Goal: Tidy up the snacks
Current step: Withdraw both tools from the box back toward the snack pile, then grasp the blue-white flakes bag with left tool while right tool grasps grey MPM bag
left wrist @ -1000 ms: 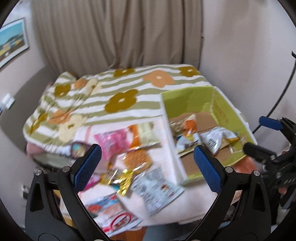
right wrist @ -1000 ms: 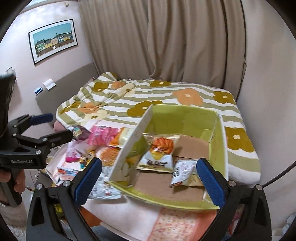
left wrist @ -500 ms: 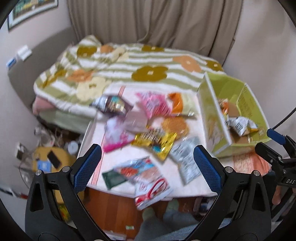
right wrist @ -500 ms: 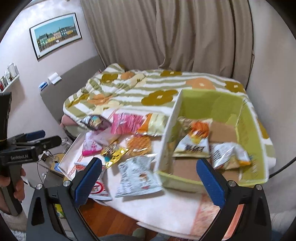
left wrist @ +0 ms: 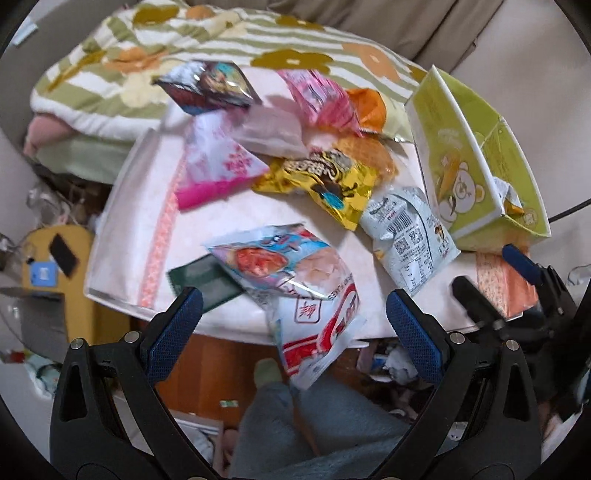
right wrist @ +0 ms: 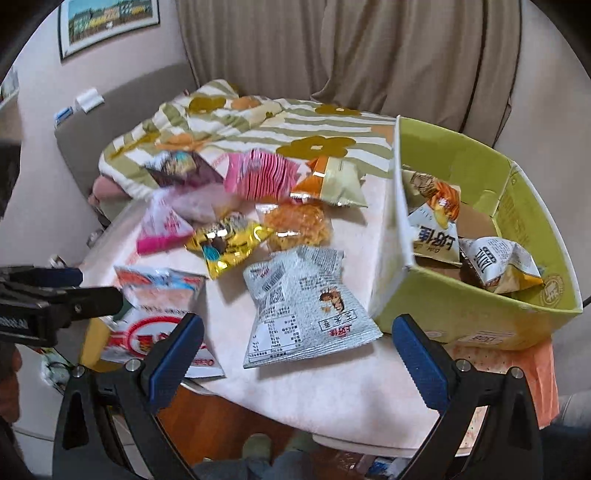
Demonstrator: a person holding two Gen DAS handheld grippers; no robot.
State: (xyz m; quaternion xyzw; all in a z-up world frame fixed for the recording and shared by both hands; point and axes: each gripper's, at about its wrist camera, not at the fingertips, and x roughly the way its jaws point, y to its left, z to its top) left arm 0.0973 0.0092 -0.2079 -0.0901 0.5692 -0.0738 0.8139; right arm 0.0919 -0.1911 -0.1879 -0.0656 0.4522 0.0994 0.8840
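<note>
**Left wrist view: snack packets scattered on a pale table beside a green box**

Left wrist view looks down past the left gripper (left wrist: 293,314), its blue-padded fingers spread wide and holding nothing. Below it a white cloth-covered table (left wrist: 140,221) carries a loose pile of snack packets. A red and white plastic packet (left wrist: 321,332) hangs over the table's near edge, with a blue and pink printed packet (left wrist: 280,260) lying partly on top of it and a flat dark green packet (left wrist: 207,282) just beside that. Further back sit a crinkled gold foil packet (left wrist: 325,182), a white and magenta packet (left wrist: 218,166), a pink striped packet (left wrist: 317,98) and a dark foil packet with cartoon print (left wrist: 207,86). A grey-white packet with barcodes (left wrist: 410,229) lies near the lime green cardboard box (left wrist: 465,166) at the right.

Right wrist view shows the right gripper (right wrist: 297,349), also spread wide and empty, above the table's near edge. The grey-white packet (right wrist: 303,299) lies just ahead of it, between the pile and the box (right wrist: 480,321). Inside the box rest two packets: an orange and white chip packet (right wrist: 436,225) and a white and yellow packet (right wrist: 498,266). The box's tall near wall stands between the loose pile and its inside. Behind the table is a bed with a green-striped floral blanket (right wrist: 258,122), then beige curtains (right wrist: 332,48) and a framed picture (right wrist: 107,18).
</note>
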